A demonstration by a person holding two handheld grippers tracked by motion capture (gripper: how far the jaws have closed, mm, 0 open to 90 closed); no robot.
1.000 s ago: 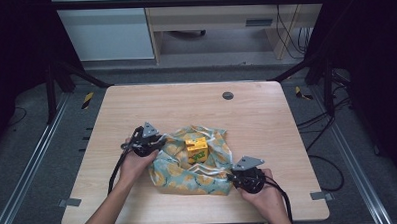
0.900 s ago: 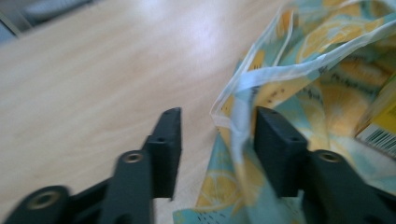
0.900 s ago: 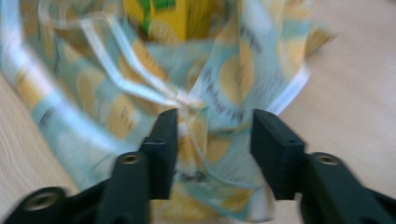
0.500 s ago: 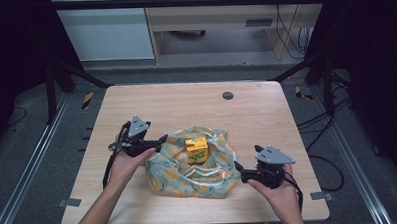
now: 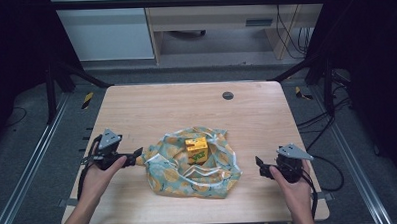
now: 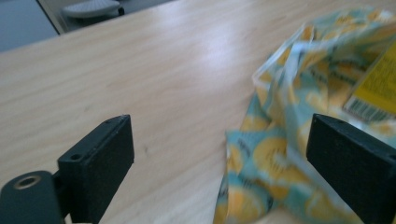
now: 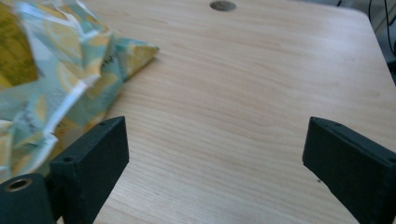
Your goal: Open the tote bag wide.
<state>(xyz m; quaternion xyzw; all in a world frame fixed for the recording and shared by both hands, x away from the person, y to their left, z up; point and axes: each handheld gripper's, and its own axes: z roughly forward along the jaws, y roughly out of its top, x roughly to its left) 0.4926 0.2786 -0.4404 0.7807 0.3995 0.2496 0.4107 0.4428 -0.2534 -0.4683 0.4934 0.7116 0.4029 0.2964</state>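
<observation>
A crumpled cloth bag (image 5: 191, 165) printed with yellow lemons on pale teal lies near the middle of the wooden tabletop (image 5: 176, 105), toward the person's side; a small yellow box (image 5: 197, 149) sits upright in its open mouth, and white handles trail across the fabric; the left claw (image 5: 138, 155) lies low just beside the bag's left edge, its jaws having just been opening and now spread wide with nothing pinched, the cloth showing beyond them in the left gripper view (image 6: 299, 154); the right claw (image 5: 259, 166) stands apart from the bag's right side, its jaws likewise just opened, released and empty over bare wood; a dark round grommet (image 5: 228, 95) sits near the far edge
</observation>
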